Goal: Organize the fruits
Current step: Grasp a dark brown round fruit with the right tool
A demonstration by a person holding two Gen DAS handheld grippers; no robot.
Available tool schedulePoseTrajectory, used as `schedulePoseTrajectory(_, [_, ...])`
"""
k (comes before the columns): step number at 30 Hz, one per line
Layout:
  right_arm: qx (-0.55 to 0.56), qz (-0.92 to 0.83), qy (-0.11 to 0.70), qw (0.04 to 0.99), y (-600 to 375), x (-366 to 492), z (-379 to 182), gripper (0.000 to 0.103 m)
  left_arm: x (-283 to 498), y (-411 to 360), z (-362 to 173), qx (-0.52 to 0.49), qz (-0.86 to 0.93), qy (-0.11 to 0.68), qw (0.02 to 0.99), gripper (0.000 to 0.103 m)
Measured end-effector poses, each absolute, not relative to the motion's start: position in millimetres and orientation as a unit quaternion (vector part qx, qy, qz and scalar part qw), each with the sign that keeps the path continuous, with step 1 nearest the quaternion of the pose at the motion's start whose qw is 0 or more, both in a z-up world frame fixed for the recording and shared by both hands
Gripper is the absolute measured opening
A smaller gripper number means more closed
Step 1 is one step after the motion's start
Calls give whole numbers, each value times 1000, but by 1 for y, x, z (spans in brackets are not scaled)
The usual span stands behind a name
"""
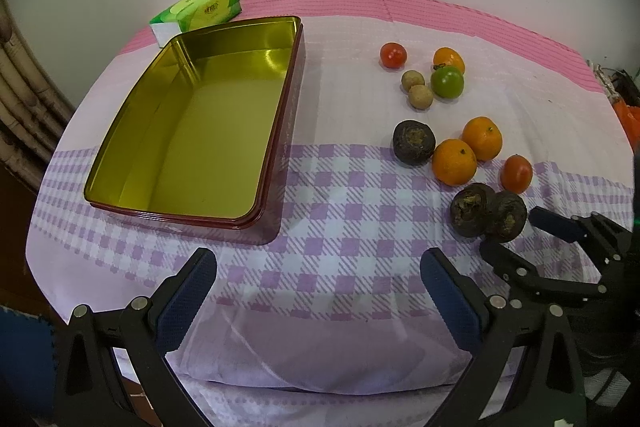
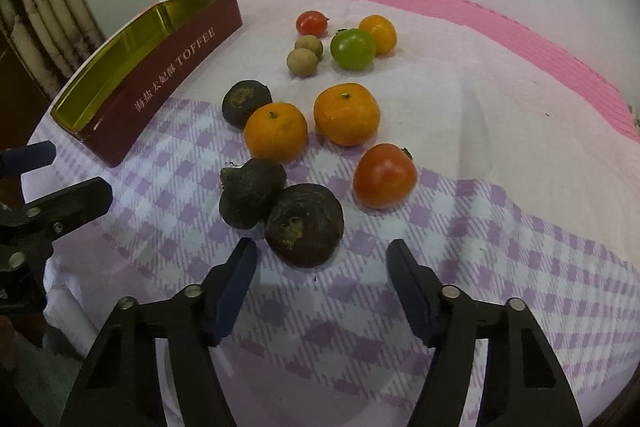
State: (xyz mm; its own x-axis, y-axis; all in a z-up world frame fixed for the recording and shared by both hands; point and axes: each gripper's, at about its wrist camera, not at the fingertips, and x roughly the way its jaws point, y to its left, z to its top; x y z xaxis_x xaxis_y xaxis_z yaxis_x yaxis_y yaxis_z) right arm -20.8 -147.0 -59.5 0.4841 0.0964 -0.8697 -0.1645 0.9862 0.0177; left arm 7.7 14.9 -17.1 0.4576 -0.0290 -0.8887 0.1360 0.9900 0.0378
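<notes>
The fruits lie loose on the right half of the desk (image 1: 360, 219), which is covered by a lilac-check and pink cloth. Nearest the front edge, two dark brown fruits (image 2: 280, 211) touch each other; behind them sit two oranges (image 2: 276, 137) side by side, with a third dark fruit (image 2: 246, 103) against the left one and a red-orange tomato (image 2: 384, 175) a little apart to the right. Farther back is a tighter group — a green tomato (image 2: 352, 49), a small orange fruit (image 2: 378, 34) touching it, two tan round fruits (image 2: 305, 55) and a small red tomato (image 2: 311, 23). The open tin (image 1: 192, 131), gold inside and dark red outside, stands empty on the left, well apart from the fruit, with a broad strip of bare cloth between. A green tissue pack (image 1: 200, 9) sits just behind the tin, near the far edge by the wall. The right tongs (image 2: 320, 267) are spread, pads just short of the nearest dark fruit and not touching it. The left tongs (image 1: 320, 275) are spread wide over bare cloth at the front edge, holding nothing.
</notes>
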Motion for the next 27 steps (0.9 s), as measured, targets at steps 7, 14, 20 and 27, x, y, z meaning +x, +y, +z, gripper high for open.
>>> schedulePoseTrajectory(7, [-44,76,496,864,-141,-13,-60,59,10,14,-21,52,-52,522,850,101])
schedulePoseTrajectory(14, [-52,85,491,866,-139,-13,-58,40,12,12,-23,53,-53,525,848,101])
schedulePoseTrajectory(20, [-43,74,496,864,-152,-17,-57,40,11,11,-24,54,-54,526,847,101])
schedulePoseTrajectory(27, [-19,35,510,860,-192,-22,-56,39,8,-2,-24,69,-80,524,845,101])
